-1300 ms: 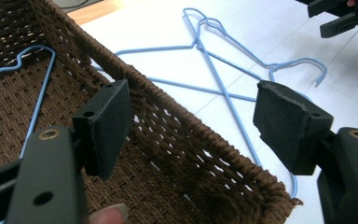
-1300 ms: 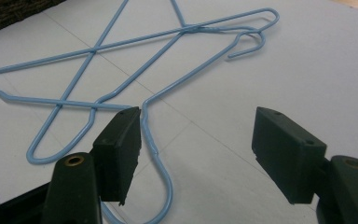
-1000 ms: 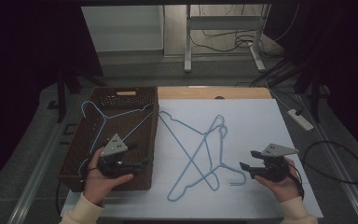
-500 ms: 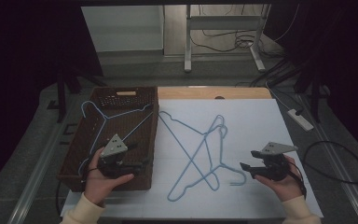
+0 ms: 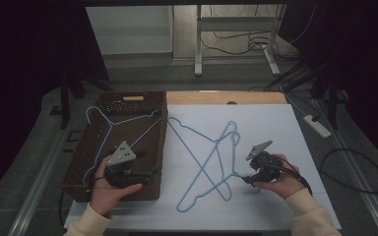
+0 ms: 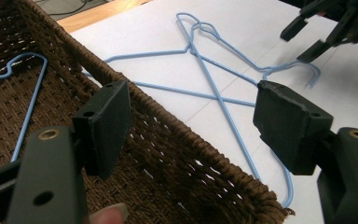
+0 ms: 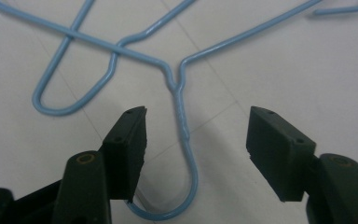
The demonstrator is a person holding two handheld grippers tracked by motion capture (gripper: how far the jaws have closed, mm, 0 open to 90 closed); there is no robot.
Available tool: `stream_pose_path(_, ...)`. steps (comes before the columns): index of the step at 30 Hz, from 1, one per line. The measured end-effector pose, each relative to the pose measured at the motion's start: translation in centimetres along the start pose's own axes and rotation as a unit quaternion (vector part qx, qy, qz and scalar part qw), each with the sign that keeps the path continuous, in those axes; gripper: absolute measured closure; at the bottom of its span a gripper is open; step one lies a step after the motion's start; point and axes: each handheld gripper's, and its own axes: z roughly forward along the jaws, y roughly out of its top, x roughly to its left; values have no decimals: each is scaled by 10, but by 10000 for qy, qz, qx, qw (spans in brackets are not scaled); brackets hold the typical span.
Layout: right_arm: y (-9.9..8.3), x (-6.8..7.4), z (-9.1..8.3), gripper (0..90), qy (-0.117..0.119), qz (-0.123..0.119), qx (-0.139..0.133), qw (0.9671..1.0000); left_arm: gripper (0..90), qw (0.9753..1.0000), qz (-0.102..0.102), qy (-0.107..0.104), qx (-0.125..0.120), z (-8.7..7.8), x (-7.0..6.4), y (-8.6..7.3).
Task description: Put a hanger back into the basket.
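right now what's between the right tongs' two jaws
The twisted neck and hook of a blue wire hanger lies on the white tabletop between the open jaws of the right tongs, seen in the right gripper view.

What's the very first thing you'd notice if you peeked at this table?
The tangle of blue wire hangers crossed over each other on the white table, near its middle. The open right gripper sits just above one hanger's hook, its jaws either side of the neck. At the left, a brown woven basket holds another blue hanger, with the open left gripper held over its rim.
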Motion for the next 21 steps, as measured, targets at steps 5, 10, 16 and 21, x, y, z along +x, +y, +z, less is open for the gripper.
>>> stream_pose_path(5, 7, 1, 10, 450, 63, -160, 434, 9989, 275, 10000, 21, -3, 8, 0, -1, 0)
stream_pose_path(10, 11, -1, 22, 560, 156, -238, 827, 9962, 275, 10000, 28, -5, 1, 0, -2, 1)
stream_pose_path(16, 16, -1, 27, 713, 320, -216, 1163, 9925, 275, 10000, 40, -3, 13, 0, -2, 1)
stream_pose_path(21, 22, 0, 29, 792, 371, -279, 1385, 9893, 275, 10000, 86, 17, 34, 1, -4, 1)
